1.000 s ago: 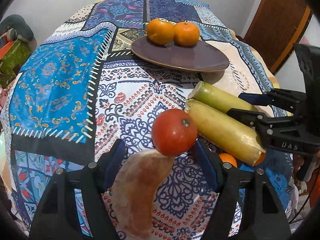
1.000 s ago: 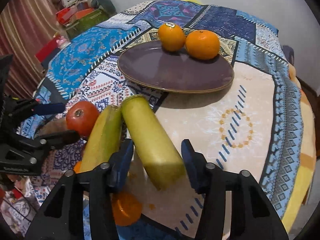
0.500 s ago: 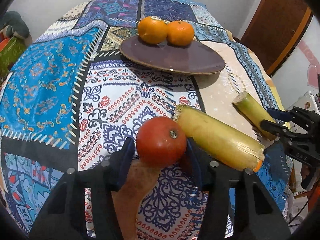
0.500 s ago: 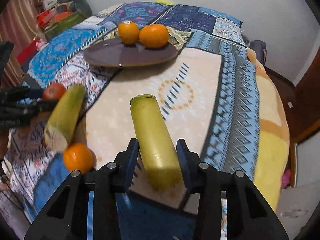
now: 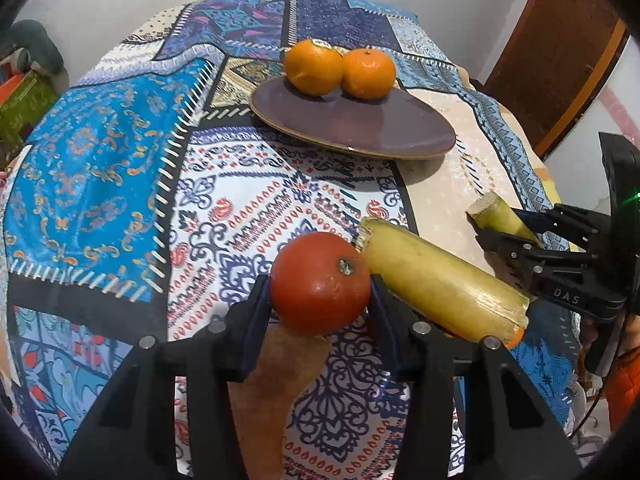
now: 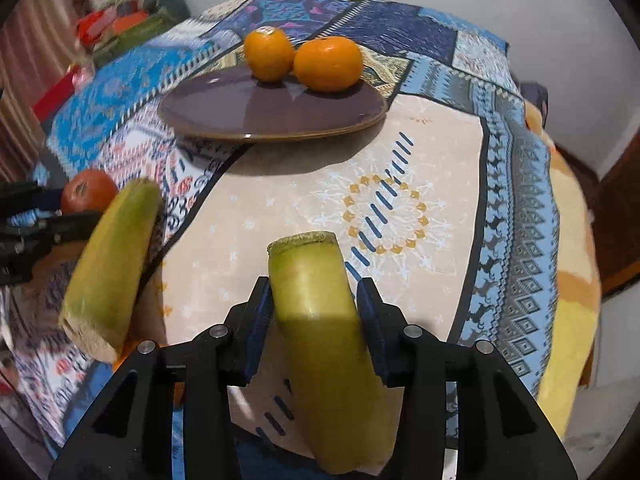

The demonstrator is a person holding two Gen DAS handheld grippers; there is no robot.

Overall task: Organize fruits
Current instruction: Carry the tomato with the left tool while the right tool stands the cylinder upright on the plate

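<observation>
My left gripper (image 5: pixel 320 300) is shut on a red tomato (image 5: pixel 320 282) and holds it above the patterned cloth. My right gripper (image 6: pixel 314 304) is shut on a yellow-green stalk piece (image 6: pixel 320 320), lifted over the beige patch; it shows at the right of the left wrist view (image 5: pixel 500 216). A second stalk piece (image 5: pixel 440 280) lies beside the tomato, also in the right wrist view (image 6: pixel 112 256). A purple plate (image 5: pixel 360 128) farther back carries two oranges (image 5: pixel 314 66) (image 5: pixel 368 72). A small orange (image 5: pixel 516 336) peeks from under the lying stalk.
A brownish curved fruit (image 5: pixel 276 384) lies on the cloth under my left gripper. The table drops off at the right (image 6: pixel 568 280). A wooden door (image 5: pixel 560 48) stands at the back right. Clutter (image 6: pixel 120 28) sits beyond the table's left side.
My left gripper closed on the tomato and lifted it. My right gripper lifted one stalk piece away from the other, first to the right, then back toward the plate.
</observation>
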